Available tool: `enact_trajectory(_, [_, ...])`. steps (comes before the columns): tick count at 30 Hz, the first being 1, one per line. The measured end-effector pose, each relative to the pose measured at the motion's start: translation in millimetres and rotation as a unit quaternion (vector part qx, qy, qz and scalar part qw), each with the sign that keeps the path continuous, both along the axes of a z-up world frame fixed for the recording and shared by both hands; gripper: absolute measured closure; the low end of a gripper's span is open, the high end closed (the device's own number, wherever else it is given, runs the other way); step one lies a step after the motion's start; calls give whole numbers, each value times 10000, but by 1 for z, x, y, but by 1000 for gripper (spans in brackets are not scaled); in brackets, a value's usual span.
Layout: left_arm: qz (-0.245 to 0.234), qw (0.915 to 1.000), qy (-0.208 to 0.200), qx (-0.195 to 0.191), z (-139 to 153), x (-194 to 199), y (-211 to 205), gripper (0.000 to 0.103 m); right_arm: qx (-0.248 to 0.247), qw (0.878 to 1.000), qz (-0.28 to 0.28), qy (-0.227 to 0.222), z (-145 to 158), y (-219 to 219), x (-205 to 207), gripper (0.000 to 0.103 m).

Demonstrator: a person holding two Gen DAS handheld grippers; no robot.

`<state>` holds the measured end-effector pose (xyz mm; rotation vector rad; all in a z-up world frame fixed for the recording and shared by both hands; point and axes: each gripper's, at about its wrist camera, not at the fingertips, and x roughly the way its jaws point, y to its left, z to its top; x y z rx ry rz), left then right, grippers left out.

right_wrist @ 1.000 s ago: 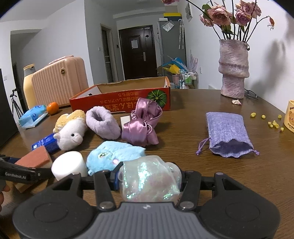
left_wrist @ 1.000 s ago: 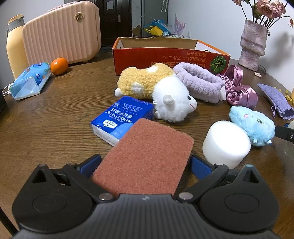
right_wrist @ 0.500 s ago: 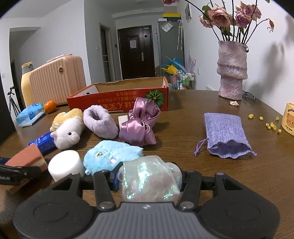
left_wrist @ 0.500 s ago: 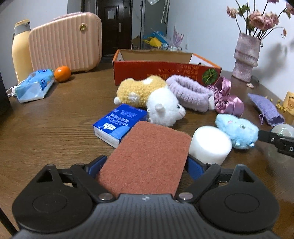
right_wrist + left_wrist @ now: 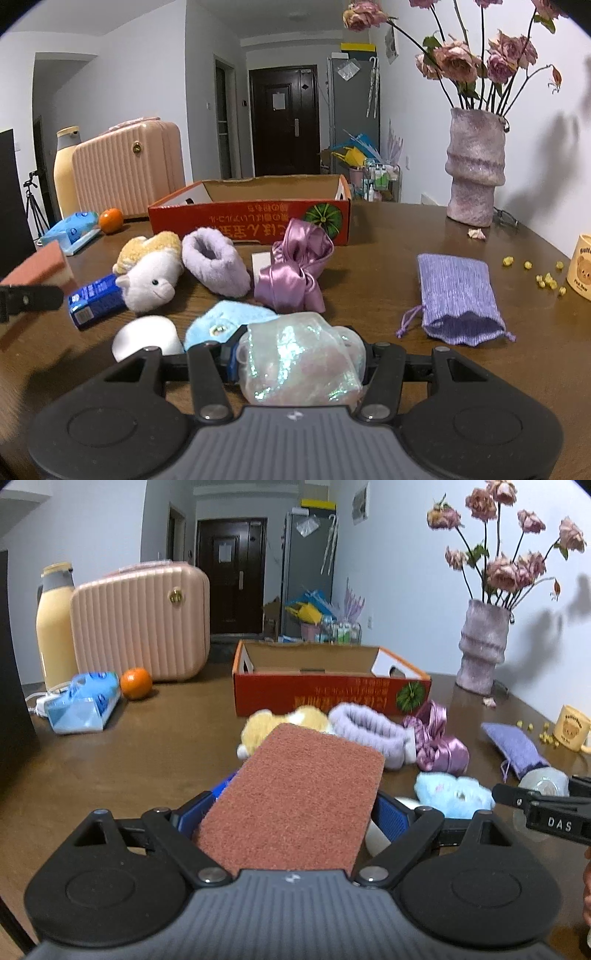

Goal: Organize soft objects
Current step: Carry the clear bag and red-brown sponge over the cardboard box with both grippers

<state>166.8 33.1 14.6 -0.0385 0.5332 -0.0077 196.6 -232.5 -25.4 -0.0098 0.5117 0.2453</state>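
My left gripper [image 5: 293,810] is shut on a flat reddish-brown sponge [image 5: 303,786], held in the air above the table. My right gripper [image 5: 299,354] is shut on a crumpled iridescent sheer pouch [image 5: 295,365], low over the table. Between them and the open red cardboard box [image 5: 251,221] lie a white and yellow plush sheep [image 5: 151,277], a fuzzy lavender band [image 5: 214,266], a purple satin scrunchie [image 5: 291,273], a light blue plush [image 5: 229,317] and a white foam cylinder [image 5: 147,336]. A lilac drawstring bag [image 5: 458,291] lies to the right.
A blue tissue pack [image 5: 96,299] lies by the sheep. At the back left stand a pink suitcase [image 5: 140,620], a yellow bottle [image 5: 55,627], an orange [image 5: 136,683] and a wipes pack [image 5: 85,705]. A flower vase [image 5: 474,170] and a mug [image 5: 583,269] stand right.
The left gripper has risen off the table with the sponge and tipped upward, so the sponge now covers the sheep and tissue pack. The right gripper has stayed put.
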Motion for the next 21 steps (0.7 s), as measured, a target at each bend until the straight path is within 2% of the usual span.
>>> enact_trajectory(9, [103,9993,-356,-12,25,9,6,12,-41,9993,118,-353,22,10,6,50])
enact_trajectory(21, [284,9971,-691,-135,50,41,16,12,-59,9966,326,-749,51,34,36,50])
